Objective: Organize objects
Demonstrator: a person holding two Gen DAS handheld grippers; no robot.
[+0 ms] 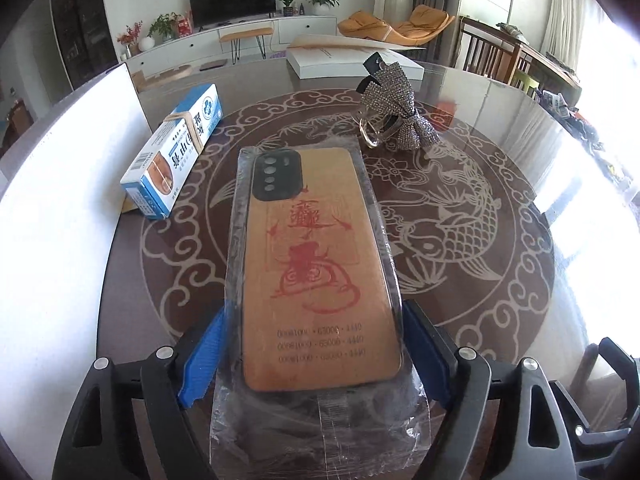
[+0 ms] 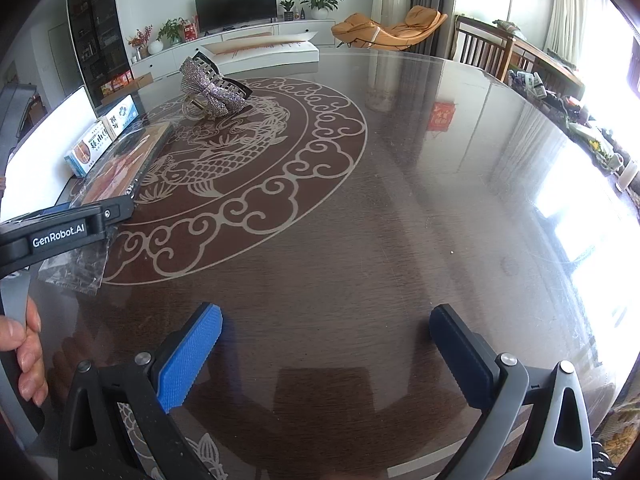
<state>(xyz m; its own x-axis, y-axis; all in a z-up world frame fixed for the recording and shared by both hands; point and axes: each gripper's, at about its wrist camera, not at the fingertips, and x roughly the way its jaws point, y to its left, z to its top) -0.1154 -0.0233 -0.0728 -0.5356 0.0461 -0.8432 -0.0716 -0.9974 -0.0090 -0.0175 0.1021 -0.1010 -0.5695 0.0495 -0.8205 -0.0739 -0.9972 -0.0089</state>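
Note:
A wood-coloured phone case [image 1: 316,260] with red print, wrapped in clear plastic, lies lengthwise between the fingers of my left gripper [image 1: 314,308]. Both blue pads [image 1: 200,356] touch the wrapper's sides, so the gripper is shut on it. Whether the case rests on the glass table I cannot tell. In the right wrist view the left gripper [image 2: 100,216] and the phone case [image 2: 128,160] are at the left edge. My right gripper [image 2: 326,316] hangs open over bare table with nothing between its fingers.
A blue-and-white medicine box [image 1: 172,152] with a rubber band lies left of the case. A rhinestone bow clip [image 1: 394,120] sits beyond it. A flat white box [image 1: 352,60] lies at the table's far edge, a white board [image 1: 60,160] at the left. A hand [image 2: 28,352] holds the left gripper.

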